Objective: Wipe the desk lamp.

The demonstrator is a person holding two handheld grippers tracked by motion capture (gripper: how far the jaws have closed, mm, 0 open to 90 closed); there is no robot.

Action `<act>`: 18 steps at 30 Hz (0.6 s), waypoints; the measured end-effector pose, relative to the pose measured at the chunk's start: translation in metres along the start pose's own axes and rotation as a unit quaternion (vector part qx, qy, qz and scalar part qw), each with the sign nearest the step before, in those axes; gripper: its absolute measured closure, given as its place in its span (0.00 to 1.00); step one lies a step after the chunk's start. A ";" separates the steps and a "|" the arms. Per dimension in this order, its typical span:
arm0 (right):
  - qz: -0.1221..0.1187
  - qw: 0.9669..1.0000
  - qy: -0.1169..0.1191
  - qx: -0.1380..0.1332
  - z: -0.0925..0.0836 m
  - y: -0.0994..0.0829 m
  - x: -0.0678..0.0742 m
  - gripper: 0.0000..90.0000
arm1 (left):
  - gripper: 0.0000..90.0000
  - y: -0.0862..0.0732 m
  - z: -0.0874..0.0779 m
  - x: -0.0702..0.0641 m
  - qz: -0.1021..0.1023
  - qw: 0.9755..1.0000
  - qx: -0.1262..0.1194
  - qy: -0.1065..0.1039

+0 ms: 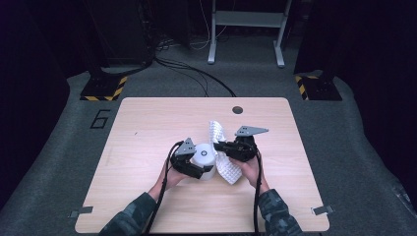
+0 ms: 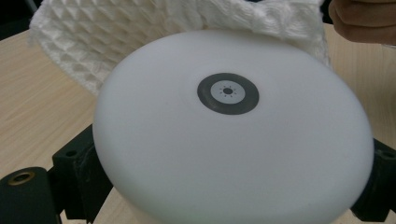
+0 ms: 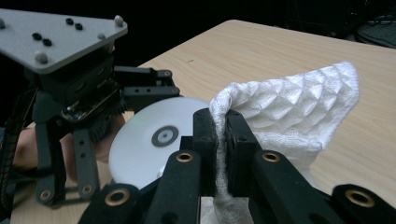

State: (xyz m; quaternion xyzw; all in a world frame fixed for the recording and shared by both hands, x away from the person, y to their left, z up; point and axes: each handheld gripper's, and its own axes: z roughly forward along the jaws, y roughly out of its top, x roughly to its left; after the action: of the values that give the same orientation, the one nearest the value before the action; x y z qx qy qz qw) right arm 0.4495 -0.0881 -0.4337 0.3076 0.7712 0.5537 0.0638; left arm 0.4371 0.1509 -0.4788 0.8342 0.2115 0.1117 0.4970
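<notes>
Right up close, the white round device (image 2: 233, 140) sits between the left gripper (image 1: 196, 164)'s 2 black jaws, which stand wide and clamp its sides; its smooth domed top carries a dark ring mark in the middle. Just beyond it, draped against its far edge, is the white waffle cloth (image 3: 289, 102). The right gripper (image 3: 220, 144) has its jaws pinched tight together on a fold of that cloth, lifting it above and beside the device while the tail hangs down to the wooden table (image 1: 147, 128).

The cloth looks soft, light and floppy, so a pinch near an edge is enough, though it will sag and swing. The device looks rigid, smooth and likely slippery on top; the straight side wall is the safer place to grip, as the left one does now.
</notes>
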 end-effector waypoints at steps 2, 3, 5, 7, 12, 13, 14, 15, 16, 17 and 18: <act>0.003 1.000 0.001 -0.001 0.002 0.001 -0.001 0.94 | 0.10 0.000 0.000 0.000 0.000 1.000 0.001 0.000; 0.004 1.000 0.004 -0.001 0.004 0.002 -0.001 0.94 | 0.10 0.000 0.000 0.000 0.000 1.000 0.001 0.000; 0.012 1.000 0.010 -0.003 0.008 0.002 -0.004 0.94 | 0.10 0.000 0.000 0.000 0.000 1.000 -0.001 0.000; 0.021 1.000 0.015 -0.003 0.013 0.004 -0.008 0.94 | 0.10 0.000 0.000 0.000 0.000 1.000 -0.001 0.000; 0.023 1.000 0.012 0.001 0.017 0.006 -0.012 0.94 | 0.10 0.000 0.000 0.000 0.002 1.000 -0.001 0.001; 0.022 1.000 0.009 0.001 0.019 0.007 -0.012 0.94 | 0.10 0.000 0.000 0.000 0.003 1.000 0.000 0.001; 0.025 1.000 0.006 0.001 0.021 0.007 -0.013 0.94 | 0.10 0.000 0.000 0.000 0.001 1.000 -0.001 0.000; 0.027 1.000 0.004 0.001 0.022 0.007 -0.014 0.94 | 0.10 0.000 0.000 0.000 0.004 1.000 0.000 0.001; 0.027 1.000 0.004 0.001 0.022 0.007 -0.014 0.94 | 0.10 0.000 0.000 0.000 0.004 1.000 0.000 0.001; 0.032 0.999 0.004 0.000 0.023 0.006 -0.016 0.94 | 0.10 0.000 0.000 0.000 0.000 1.000 -0.001 0.000; 0.033 0.999 -0.001 0.002 0.024 0.005 -0.017 0.94 | 0.10 0.000 0.000 0.000 0.003 1.000 0.000 0.001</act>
State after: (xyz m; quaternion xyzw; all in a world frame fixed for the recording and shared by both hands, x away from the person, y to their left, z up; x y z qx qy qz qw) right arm 0.4756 -0.0766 -0.4420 0.3335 0.7618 0.5535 0.0455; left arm 0.4373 0.1513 -0.4789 0.8345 0.2096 0.1146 0.4966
